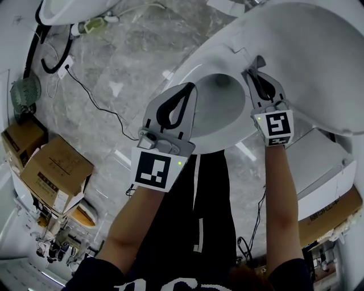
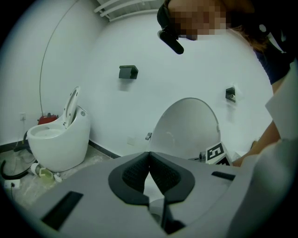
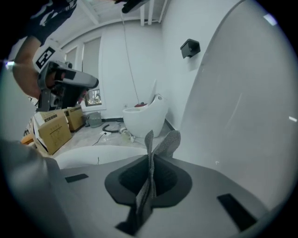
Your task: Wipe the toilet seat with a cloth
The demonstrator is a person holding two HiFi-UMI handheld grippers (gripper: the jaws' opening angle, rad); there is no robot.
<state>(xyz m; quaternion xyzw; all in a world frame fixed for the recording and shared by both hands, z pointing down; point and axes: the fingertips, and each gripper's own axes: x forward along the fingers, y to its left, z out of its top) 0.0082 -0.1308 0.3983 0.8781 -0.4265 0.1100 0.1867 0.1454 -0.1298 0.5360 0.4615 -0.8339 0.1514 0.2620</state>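
The cloth (image 3: 160,144) was clamped between the closed jaws of the right gripper (image 3: 150,158). It ran down the seam between the two pads, and a folded grey corner stuck up past the tips at the middle of the right gripper view. The left gripper (image 2: 149,155) had its jaws together at the tips with nothing between them; only white showed through the small gap lower down.

In the head view both tools hung over the toilet seat (image 1: 219,142) at frame centre. The left gripper (image 1: 190,86) was at the seat's left edge and the right gripper (image 1: 252,71) nearer the raised lid (image 1: 318,62) at upper right. From above, the right gripper's own body covered almost all of the cloth. Only the right gripper view showed the cloth plainly, with the seat (image 3: 102,153) curving off to the lower left and the lid (image 3: 242,116) filling the right half.

The left gripper view looked at the lid (image 2: 186,125) head on, standing against a white wall with two black fittings (image 2: 128,72).

A second toilet (image 1: 62,11) stood at the upper left of the head view, and cardboard boxes (image 1: 54,170) sat at the left edge. A black cable (image 1: 96,96) trailed across the marble floor (image 1: 131,57).
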